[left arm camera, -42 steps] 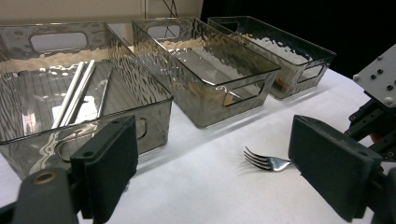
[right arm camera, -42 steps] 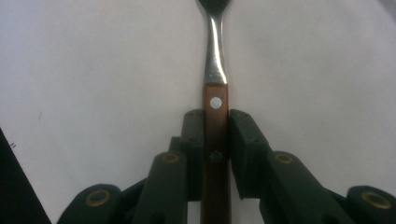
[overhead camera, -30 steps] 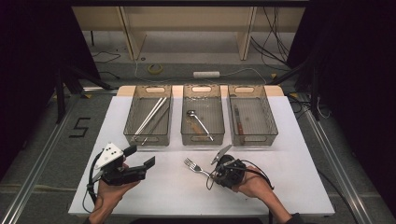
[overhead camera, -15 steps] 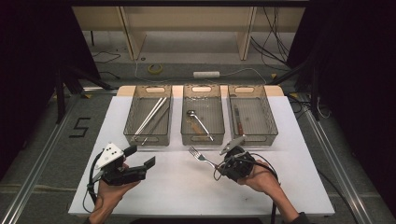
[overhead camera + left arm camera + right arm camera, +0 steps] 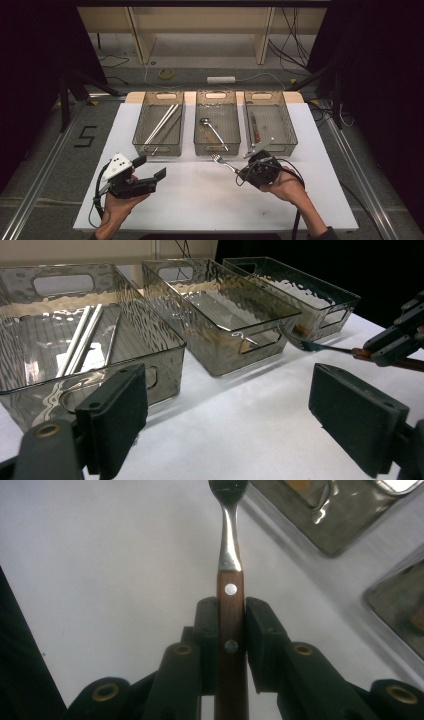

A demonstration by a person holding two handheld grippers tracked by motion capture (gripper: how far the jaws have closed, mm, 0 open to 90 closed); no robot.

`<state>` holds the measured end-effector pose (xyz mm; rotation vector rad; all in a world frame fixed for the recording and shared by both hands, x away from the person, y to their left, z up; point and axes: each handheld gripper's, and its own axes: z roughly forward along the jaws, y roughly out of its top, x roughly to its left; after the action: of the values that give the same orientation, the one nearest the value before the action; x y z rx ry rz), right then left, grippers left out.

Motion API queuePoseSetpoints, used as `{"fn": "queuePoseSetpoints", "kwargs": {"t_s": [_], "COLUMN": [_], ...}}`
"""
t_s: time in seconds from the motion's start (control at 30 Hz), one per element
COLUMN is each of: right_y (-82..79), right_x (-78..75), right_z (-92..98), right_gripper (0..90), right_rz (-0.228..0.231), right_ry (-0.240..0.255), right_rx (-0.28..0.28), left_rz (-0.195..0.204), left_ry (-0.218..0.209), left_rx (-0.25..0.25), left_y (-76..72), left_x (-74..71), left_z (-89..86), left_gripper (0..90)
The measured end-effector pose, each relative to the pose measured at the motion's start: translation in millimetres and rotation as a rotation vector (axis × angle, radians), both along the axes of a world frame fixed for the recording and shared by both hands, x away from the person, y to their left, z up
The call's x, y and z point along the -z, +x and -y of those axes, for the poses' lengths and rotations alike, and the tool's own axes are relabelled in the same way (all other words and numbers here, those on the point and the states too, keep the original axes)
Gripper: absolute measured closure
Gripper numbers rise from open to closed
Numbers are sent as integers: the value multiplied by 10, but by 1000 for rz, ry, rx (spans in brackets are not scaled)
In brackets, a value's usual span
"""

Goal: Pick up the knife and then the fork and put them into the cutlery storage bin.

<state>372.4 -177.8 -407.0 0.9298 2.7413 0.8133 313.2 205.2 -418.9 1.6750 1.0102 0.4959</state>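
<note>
- Lifted since the earlier frame, the right gripper [image 5: 239,173] has carried the fork [image 5: 221,160] up the frame toward the middle bin [image 5: 216,148].
- Its jaws pinch the fork's wooden handle [image 5: 231,625]; the tines hover at the middle bin's near edge, centre frame.
- Lower left, the left gripper [image 5: 150,168] rests with jaws spread, nothing between them.

Three bins stand in a row along the far edge of the table [image 5: 200,200]. The left bin [image 5: 142,135] has chopsticks [image 5: 161,125] in it. The middle bin [image 5: 200,140] has a spoon [image 5: 212,129]. The right bin [image 5: 282,127] has a knife [image 5: 254,127]. A fork [image 5: 222,161] is just before the middle bin.
</note>
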Motion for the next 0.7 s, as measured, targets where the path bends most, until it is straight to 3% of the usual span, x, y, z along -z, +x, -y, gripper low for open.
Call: {"fn": "queuePoseSetpoints", "kwargs": {"t_s": [0.37,0.7], "right_y": [70,284], "right_x": [-188,-322], "right_z": [94,219], "right_gripper": [775,775], "right_rz": [39,61], "right_ry": [33,64], "right_rx": [22,81], "left_rz": [-2,-3], "left_ry": [-1,-4], "left_rx": [-6,-12], "left_y": [3,7], "left_x": [4,7], "left_z": [-3,-16], "left_gripper": [155,155]}}
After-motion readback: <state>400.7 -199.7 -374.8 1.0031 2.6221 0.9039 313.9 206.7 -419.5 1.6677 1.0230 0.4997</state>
